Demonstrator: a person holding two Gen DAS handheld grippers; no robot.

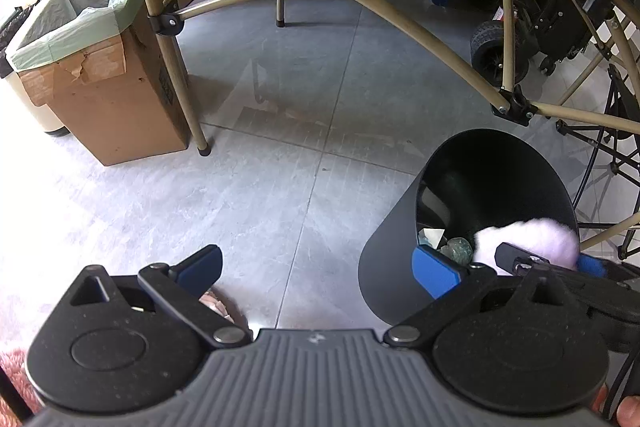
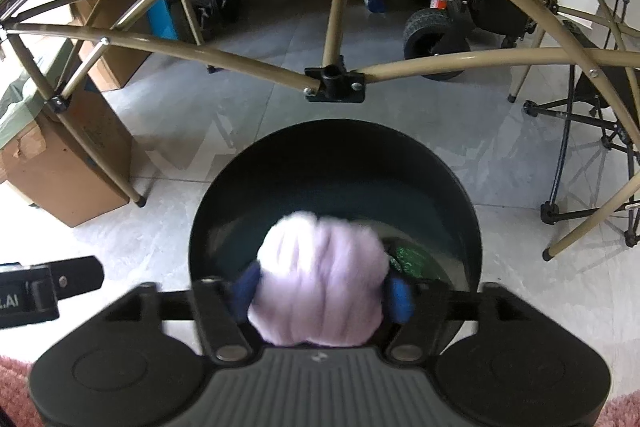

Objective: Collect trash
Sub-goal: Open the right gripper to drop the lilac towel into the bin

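Risk notes, taken left to right from the black bin [image 2: 334,163]. Left of the bin, the left gripper [image 1: 316,269] is spread wide with nothing in it, hovering over bare floor tile [image 1: 280,187]. Over the bin mouth, the right gripper [image 2: 323,295] has its blue pads either side of the pale purple wad [image 2: 320,279]; the wad is blurred and fills the gap, so I cannot tell whether the pads grip it. The wad sits at the near rim, not the centre, so it could catch the edge and roll onto the floor. Only the left wrist view shows the bin tilted, its outer wall and paper scraps inside. Only the right wrist view shows both pads.
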